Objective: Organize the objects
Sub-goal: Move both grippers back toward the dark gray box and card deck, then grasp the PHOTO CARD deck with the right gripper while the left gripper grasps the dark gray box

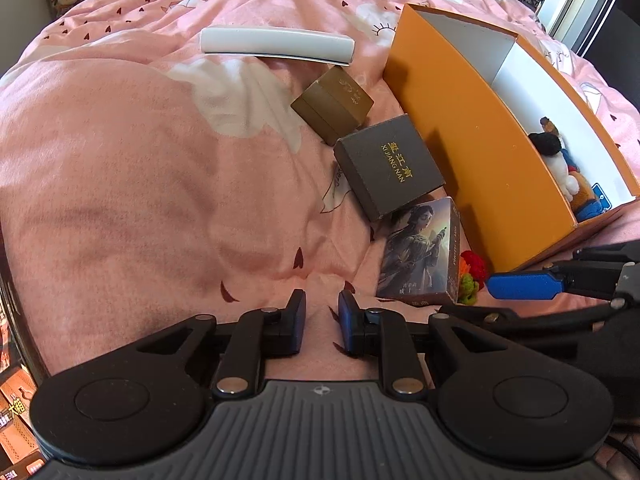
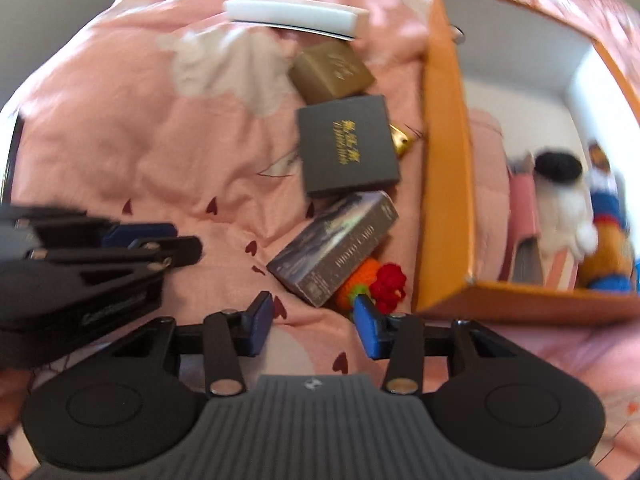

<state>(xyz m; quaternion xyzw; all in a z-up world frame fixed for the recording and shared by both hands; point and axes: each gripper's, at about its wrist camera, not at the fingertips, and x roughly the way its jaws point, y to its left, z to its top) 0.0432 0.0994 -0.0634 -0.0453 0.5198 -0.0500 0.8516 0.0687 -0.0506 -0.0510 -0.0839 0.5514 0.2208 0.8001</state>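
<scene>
Right gripper (image 2: 314, 320), jaws apart and empty, looks to be lining up on the crochet toy (image 2: 372, 284) beside the orange box (image 2: 444, 160); left gripper (image 1: 322, 322) is nearly closed, holding nothing.

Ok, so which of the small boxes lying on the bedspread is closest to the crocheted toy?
The photo card box with the painted figure on its lid. The crocheted toy lies right against it, while the dark grey box and the gold-brown box sit further up the bedspread.
</scene>
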